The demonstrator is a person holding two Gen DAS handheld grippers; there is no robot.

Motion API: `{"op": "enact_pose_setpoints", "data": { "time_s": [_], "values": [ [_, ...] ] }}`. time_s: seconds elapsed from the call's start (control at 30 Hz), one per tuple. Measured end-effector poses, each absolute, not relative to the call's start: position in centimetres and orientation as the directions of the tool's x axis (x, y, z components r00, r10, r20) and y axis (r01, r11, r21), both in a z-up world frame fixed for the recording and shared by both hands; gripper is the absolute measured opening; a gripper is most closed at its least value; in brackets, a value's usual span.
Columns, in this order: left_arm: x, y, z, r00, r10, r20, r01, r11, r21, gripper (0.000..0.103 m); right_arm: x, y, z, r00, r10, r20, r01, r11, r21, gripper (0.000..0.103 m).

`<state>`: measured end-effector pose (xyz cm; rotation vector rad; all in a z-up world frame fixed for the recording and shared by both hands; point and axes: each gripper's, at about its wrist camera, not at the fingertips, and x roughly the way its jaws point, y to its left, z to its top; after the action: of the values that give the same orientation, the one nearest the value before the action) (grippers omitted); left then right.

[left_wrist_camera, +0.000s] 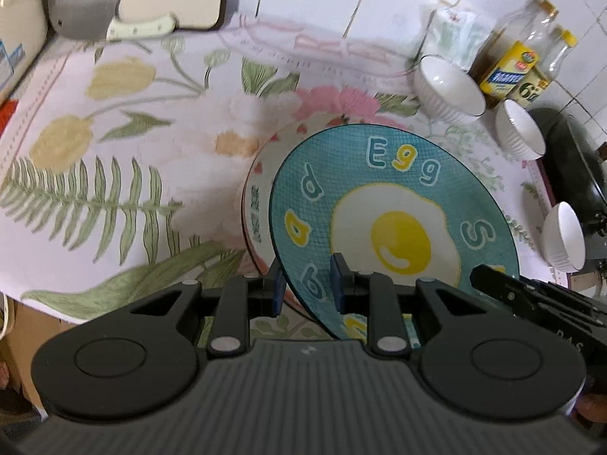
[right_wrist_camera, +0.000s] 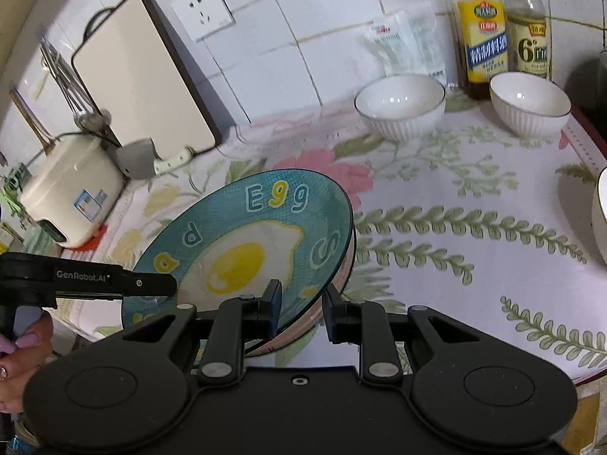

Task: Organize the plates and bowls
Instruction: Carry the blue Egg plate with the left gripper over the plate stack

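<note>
Egg plate (left_wrist_camera: 394,223): teal, fried-egg print. Your left tongs (left_wrist_camera: 306,288) have its near rim between the blue pads, which stand close on either side of the rim; whether they press on it I cannot tell. The plate is tilted, its far edge raised.

Pink plate (left_wrist_camera: 256,204): under the egg plate, on the desk (left_wrist_camera: 114,144). In the right wrist view its pink rim (right_wrist_camera: 347,265) shows just below the teal one.

Right tongs (right_wrist_camera: 301,305): your fingers straddle the near edge of the stacked plates with a gap to either side; whether the pads touch I cannot tell.

Bowls: three white ribbed ones. Two stand apart near the back wall, one (right_wrist_camera: 400,104) left of the other (right_wrist_camera: 529,102). The third (left_wrist_camera: 563,237) is at the desk's right edge.

Bottles (right_wrist_camera: 481,30): two, just behind the back bowls.

Cleaver (left_wrist_camera: 87,13): at the back left of the desk, beside the cutting board (right_wrist_camera: 140,72) leaning on the wall.

Pan (left_wrist_camera: 573,159): dark, past the right edge.
</note>
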<state>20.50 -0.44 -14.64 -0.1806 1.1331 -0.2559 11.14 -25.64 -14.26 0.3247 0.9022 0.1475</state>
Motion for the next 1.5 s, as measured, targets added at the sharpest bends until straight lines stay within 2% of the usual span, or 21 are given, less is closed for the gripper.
{"op": "enact_pose_setpoints", "data": {
  "time_s": [0.57,0.73,1.03,1.23,1.5],
  "values": [
    [22.3,0.2,-16.4,0.362,-0.255,-0.896,0.082,0.967,-0.242,0.023,13.6,-24.5,-15.6,0.544,0.236,-0.805,0.017,0.956,0.292,0.028],
    [22.4,-0.4,-16.1,0.360,-0.235,-0.903,0.096,0.972,-0.215,0.023,13.8,-23.3,-15.2,0.545,0.156,-0.824,0.000,0.983,0.186,0.027],
    [22.6,-0.6,-16.3,0.355,-0.204,-0.912,0.074,0.979,-0.190,0.025,14.1,-22.6,-15.3,0.546,0.121,-0.829,-0.012,0.991,0.137,0.027],
    [22.6,-1.1,-17.0,0.318,-0.175,-0.932,0.088,0.984,-0.155,0.024,14.0,-21.2,-15.6,0.568,0.007,-0.823,-0.043,0.999,-0.021,0.028],
    [22.7,-1.7,-16.9,0.325,-0.139,-0.935,0.105,0.988,-0.110,0.024,14.1,-21.1,-16.1,0.581,-0.021,-0.814,-0.029,0.999,-0.046,0.029]
  ]
}}
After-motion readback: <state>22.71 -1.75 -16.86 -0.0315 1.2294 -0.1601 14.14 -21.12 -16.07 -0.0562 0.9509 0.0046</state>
